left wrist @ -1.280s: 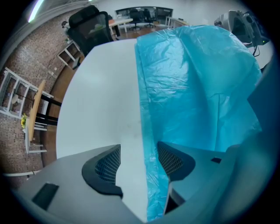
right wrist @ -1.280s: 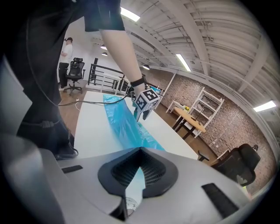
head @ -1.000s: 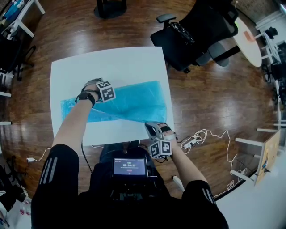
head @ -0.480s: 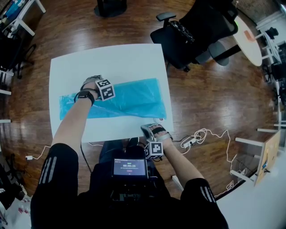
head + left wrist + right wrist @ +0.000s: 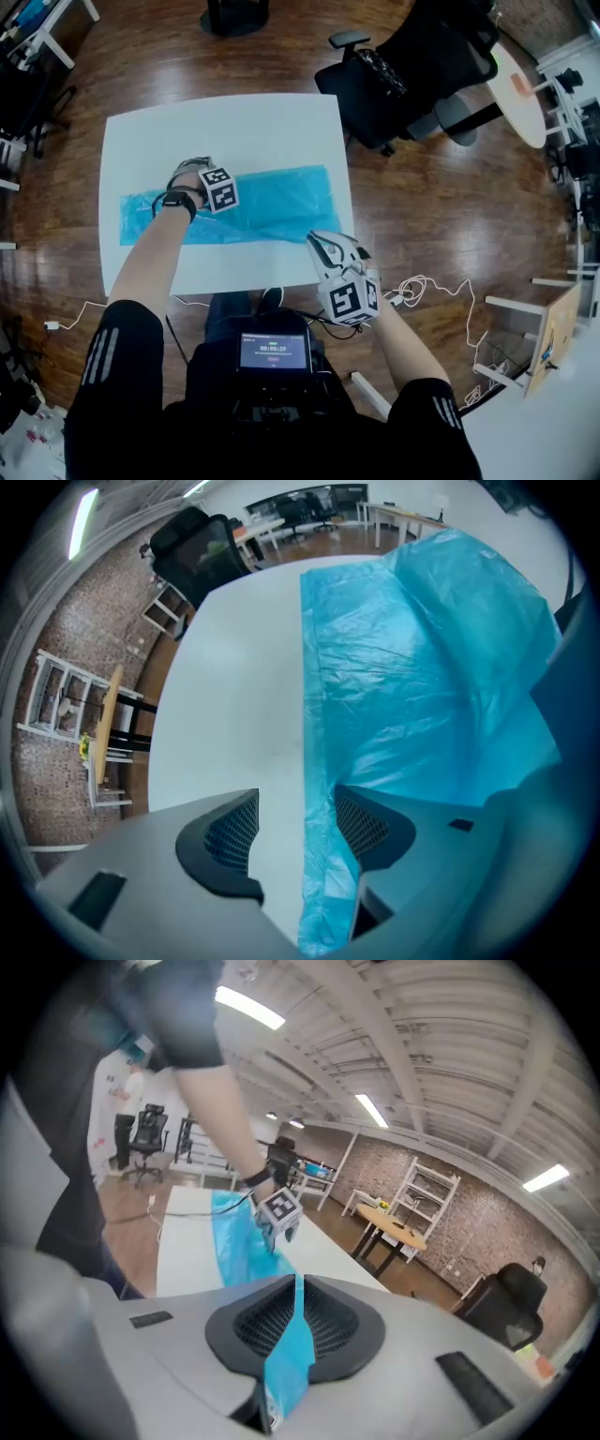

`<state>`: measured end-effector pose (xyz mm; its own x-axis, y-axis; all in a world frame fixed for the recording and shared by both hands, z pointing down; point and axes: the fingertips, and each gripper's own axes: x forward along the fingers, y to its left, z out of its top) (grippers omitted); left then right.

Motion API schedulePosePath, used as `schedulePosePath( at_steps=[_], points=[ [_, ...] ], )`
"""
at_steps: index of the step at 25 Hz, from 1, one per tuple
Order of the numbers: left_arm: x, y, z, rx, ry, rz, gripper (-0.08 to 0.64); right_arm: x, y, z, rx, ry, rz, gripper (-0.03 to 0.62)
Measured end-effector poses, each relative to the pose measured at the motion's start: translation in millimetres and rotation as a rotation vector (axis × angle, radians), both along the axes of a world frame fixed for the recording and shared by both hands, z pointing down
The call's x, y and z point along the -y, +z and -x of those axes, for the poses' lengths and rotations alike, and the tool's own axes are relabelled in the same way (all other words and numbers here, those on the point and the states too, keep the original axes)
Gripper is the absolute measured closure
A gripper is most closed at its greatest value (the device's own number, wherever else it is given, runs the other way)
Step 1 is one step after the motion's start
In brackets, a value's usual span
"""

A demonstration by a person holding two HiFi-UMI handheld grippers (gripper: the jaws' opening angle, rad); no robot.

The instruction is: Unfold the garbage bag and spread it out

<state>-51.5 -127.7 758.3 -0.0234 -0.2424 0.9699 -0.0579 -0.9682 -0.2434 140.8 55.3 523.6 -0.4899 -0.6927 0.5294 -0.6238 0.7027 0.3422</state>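
1. The right gripper (image 5: 295, 1290) hangs raised over the near right corner of the white table (image 5: 234, 127). Its jaws have just been easing apart, yet they nip a thin strip of the blue garbage bag (image 5: 272, 206).
2. The left gripper (image 5: 296, 829) points down with its jaws spread, straddling the bag's edge: one pad is over bare table, the other over plastic.
3. The bag lies in a long band across the table, and the left forearm (image 5: 150, 258) crosses over its left part.
4. A black office chair (image 5: 412, 66) stands past the far right corner, and white cables (image 5: 431, 281) trail on the wooden floor (image 5: 441, 197).
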Motion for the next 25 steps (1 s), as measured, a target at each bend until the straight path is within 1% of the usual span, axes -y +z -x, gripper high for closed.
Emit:
schedulePosePath(
  at_steps=[2,3,6,8,9,12,13,15,16,18,22,25],
  points=[
    [0.0,-0.4,0.3,-0.002,-0.001,-0.004,0.307,28.5,-34.8,-2.4,0.108,0.038,0.065,0.531],
    [-0.1,-0.6,0.2,-0.003,-0.002,-0.005,0.307,42.3,-48.1,-0.2,0.14,0.039,0.1,0.531],
    [-0.4,-2.2,-0.7,-0.017,-0.01,-0.001,0.31,75.8,-64.0,25.2,0.182,-0.026,0.209,0.531],
    [-1.8,-3.0,-1.3,-0.025,-0.013,0.004,0.314,87.2,-49.5,53.5,0.202,-0.094,0.304,0.529],
    [-2.4,-3.2,-1.9,-0.026,-0.012,0.005,0.318,89.1,-36.2,69.1,0.209,-0.134,0.359,0.517],
    [-2.4,-4.4,-3.9,-0.029,-0.01,0.004,0.318,77.3,6.8,119.0,0.222,-0.253,0.559,0.406],
    [-2.0,-4.9,-4.0,-0.032,-0.011,0.005,0.318,70.0,20.8,133.3,0.21,-0.285,0.614,0.402],
    [-1.2,-5.5,-3.7,-0.036,-0.014,0.006,0.318,55.8,48.7,155.5,0.153,-0.336,0.684,0.393],
    [-1.0,-5.4,-3.5,-0.038,-0.015,0.006,0.317,50.1,61.6,163.8,0.117,-0.352,0.699,0.388],
    [-0.8,-4.7,-3.2,-0.044,-0.018,0.007,0.314,42.5,82.4,176.5,0.047,-0.36,0.702,0.388],
    [-1.0,-4.3,-1.9,-0.051,-0.02,0.008,0.316,40.4,108.9,191.2,-0.052,-0.337,0.644,0.388],
    [-0.2,-4.3,-0.9,-0.049,-0.018,0.007,0.313,36.7,129.9,191.0,-0.12,-0.323,0.624,0.394]
  ],
)
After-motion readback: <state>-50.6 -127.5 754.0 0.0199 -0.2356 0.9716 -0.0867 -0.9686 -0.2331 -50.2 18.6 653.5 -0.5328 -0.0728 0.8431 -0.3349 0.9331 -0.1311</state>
